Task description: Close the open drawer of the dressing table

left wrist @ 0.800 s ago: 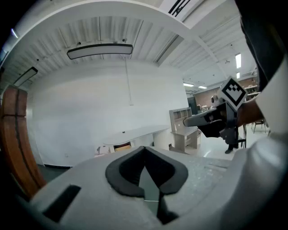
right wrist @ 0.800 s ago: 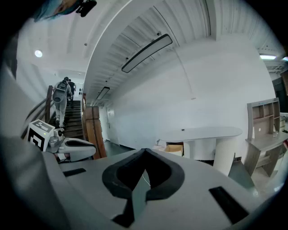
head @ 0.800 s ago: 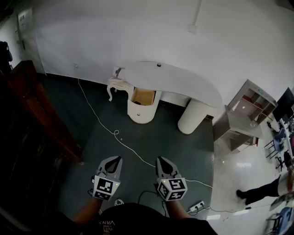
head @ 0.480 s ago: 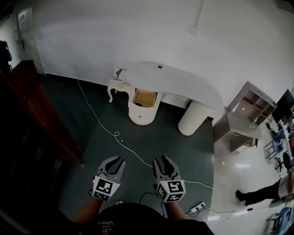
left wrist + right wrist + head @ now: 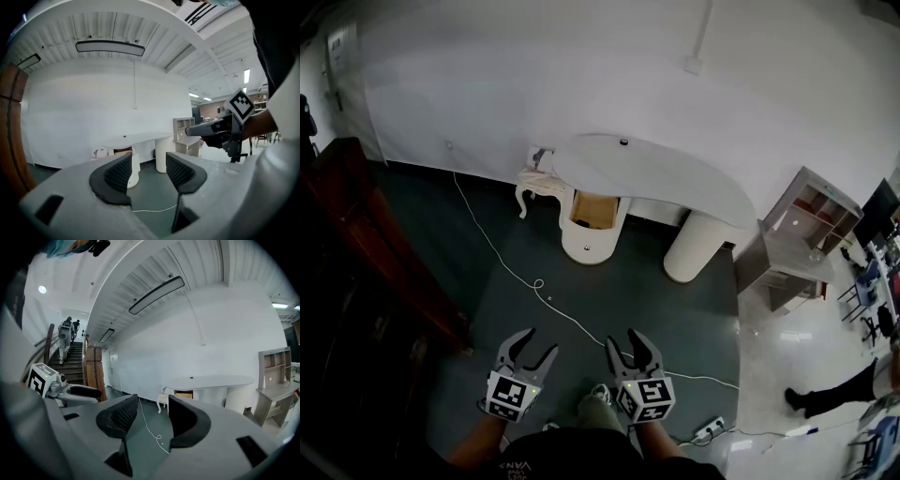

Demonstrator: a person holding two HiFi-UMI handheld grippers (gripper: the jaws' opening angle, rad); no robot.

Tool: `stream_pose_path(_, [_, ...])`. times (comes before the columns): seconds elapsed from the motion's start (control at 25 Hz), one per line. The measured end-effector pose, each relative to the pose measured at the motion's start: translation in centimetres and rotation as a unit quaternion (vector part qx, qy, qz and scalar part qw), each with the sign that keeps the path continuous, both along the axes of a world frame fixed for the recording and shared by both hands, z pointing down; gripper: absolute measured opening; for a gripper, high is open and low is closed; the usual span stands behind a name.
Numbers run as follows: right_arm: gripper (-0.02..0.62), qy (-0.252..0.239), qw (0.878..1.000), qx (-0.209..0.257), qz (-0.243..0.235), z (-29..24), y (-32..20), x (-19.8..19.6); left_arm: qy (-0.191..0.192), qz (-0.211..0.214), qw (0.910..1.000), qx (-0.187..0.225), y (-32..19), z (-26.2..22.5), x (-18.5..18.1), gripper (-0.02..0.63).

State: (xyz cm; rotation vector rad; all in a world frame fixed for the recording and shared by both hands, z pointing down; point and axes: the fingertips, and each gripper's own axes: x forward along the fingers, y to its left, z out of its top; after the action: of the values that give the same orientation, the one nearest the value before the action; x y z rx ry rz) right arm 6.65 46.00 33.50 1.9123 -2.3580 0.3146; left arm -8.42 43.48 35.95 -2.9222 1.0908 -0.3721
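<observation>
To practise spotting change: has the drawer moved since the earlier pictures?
No. The drawer still stands open, pulled just as far out from under the table as before.

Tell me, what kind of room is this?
Probably a big workroom or studio, not a bedroom. A white dressing table stands alone against a bare wall, a loose cable snakes across the dark floor, and a desk with shelves stands to the right.
</observation>
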Motion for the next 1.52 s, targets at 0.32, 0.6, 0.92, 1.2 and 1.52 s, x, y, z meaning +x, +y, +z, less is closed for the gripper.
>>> stream_pose_path(0.32, [0.204, -0.004, 1.000, -0.012, -0.012, 1.8, -5.7, 3.5, -0.008, -0.029, 0.9995, -0.008, -4.8, 1.3, 2.3, 0.224])
stream_pose_path(0.6, [0.204, -0.011, 0.999, -0.022, -0.029, 2.4, -11.1, 8.9, -0.005, -0.051, 0.9987, -0.005, -10.6, 0.7, 7.8, 0.230])
stream_pose_path(0.92, [0.204, -0.012, 0.998, -0.025, -0.056, 3.0, -15.9, 13.9, 0.004, -0.082, 0.9966, -0.010, -15.4, 1.7, 13.0, 0.233])
stream_pose_path(1.2, [0.204, -0.012, 0.997, -0.042, -0.070, 4.3, -18.7, 16.3, -0.002, -0.113, 0.9932, -0.027, -17.9, 3.3, 14.1, 0.233])
stream_pose_path(1.52, [0.204, -0.011, 0.995, -0.057, -0.075, 5.7, -23.0, 16.5, -0.004, -0.126, 0.9910, -0.046, -22.4, 4.9, 13.8, 0.241])
